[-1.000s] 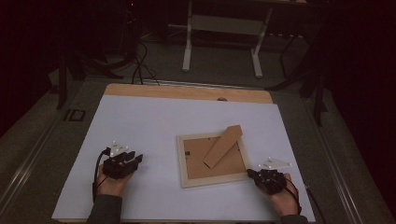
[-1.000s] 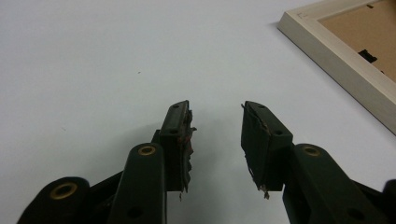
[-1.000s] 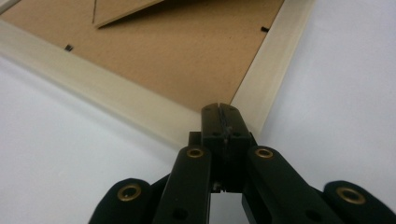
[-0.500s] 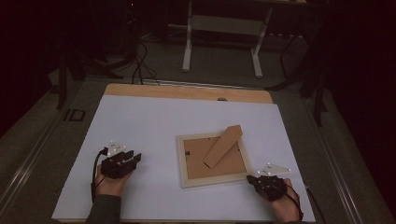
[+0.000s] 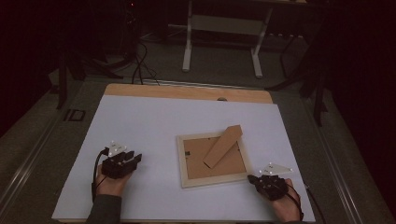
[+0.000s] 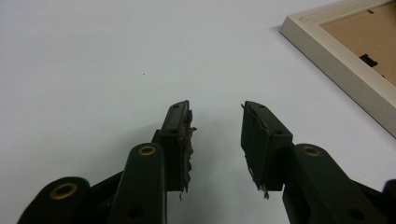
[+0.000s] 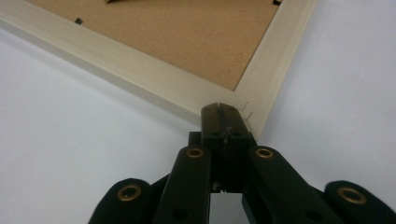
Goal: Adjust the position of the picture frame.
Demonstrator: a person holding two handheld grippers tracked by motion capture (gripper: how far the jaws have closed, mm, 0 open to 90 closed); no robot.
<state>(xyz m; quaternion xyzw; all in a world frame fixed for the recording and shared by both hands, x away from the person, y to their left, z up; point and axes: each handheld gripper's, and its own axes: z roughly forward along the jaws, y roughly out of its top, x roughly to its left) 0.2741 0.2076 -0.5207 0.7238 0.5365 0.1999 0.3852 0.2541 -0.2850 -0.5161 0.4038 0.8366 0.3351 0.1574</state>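
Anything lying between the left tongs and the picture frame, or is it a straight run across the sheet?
Nothing visible stands in the way. The left tongs, jaws apart and empty, face bare white sheet, and the picture frame lies beyond to their right. The right tongs are shut at the frame's near corner, on its far side.

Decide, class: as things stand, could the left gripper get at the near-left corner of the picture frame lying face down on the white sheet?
Probably yes. The left gripper stands open, and bare white sheet lies between it and the picture frame.
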